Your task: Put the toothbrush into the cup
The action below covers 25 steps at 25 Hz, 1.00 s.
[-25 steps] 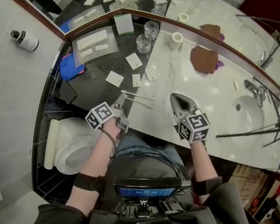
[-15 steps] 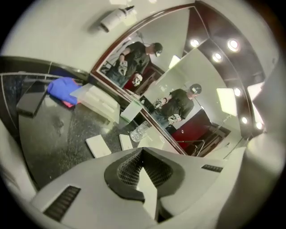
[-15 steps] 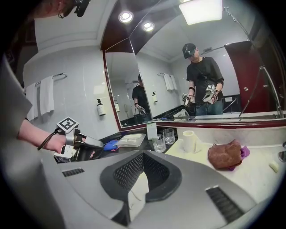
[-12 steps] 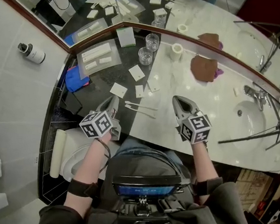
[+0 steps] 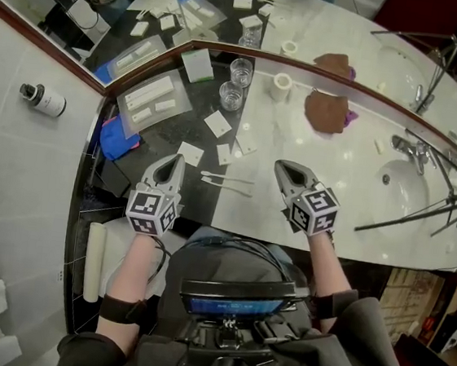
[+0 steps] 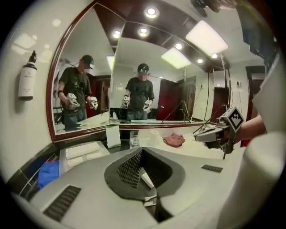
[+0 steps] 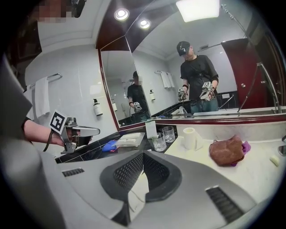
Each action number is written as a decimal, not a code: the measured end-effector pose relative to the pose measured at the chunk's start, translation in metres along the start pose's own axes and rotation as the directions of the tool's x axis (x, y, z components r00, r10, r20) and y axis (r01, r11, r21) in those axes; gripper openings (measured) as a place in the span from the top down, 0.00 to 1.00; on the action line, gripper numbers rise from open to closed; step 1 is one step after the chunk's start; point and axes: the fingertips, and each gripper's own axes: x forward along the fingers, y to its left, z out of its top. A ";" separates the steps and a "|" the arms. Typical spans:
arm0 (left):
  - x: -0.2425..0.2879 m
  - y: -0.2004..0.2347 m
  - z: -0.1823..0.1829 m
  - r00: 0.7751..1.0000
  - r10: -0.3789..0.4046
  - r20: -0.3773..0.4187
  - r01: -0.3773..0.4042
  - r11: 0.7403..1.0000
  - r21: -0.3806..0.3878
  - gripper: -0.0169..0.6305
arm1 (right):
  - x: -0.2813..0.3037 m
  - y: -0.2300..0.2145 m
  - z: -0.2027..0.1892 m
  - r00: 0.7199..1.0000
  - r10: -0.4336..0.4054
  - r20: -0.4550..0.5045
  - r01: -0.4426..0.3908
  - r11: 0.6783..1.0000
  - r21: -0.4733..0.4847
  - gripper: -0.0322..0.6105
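Left gripper (image 5: 173,162) hovers over the near edge of the black stone counter (image 5: 157,129), jaws pressed tight together. Right gripper (image 5: 283,168) sits over the white marble counter (image 5: 299,137), its claw clamped shut too. Between the two lies the slim white toothbrush (image 5: 229,178), flat across the seam where black meets white, with a second thin white stick (image 5: 229,189) just beside it. The two clear glass cups (image 5: 231,95) stand upright, far back, well apart from the toothbrush.
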 end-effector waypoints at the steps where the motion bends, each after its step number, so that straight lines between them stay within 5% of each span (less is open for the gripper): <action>1: 0.000 0.002 0.001 1.000 -0.004 -0.002 0.004 1.000 0.015 0.97 | 0.001 0.002 0.000 1.000 -0.001 -0.002 0.001 1.000 0.000 0.93; 9: -0.006 0.005 0.002 0.999 -0.052 0.009 0.052 0.998 0.038 0.97 | 0.013 0.018 -0.010 0.999 -0.002 -0.034 0.002 1.000 -0.008 0.93; 13: -0.012 0.013 -0.004 0.999 -0.037 0.021 0.036 0.999 0.020 0.97 | 0.030 0.040 -0.033 0.986 0.067 -0.152 -0.083 0.991 -0.101 0.93; 19: -0.017 0.018 -0.013 0.999 -0.032 0.020 0.032 0.999 0.007 0.97 | 0.071 0.071 -0.090 0.876 0.126 -0.466 -0.292 0.907 -0.303 0.86; 25: -0.022 0.019 -0.025 0.999 -0.030 0.013 0.030 1.000 0.008 0.97 | 0.103 0.086 -0.133 0.764 0.093 -0.638 -0.449 0.788 -0.423 0.76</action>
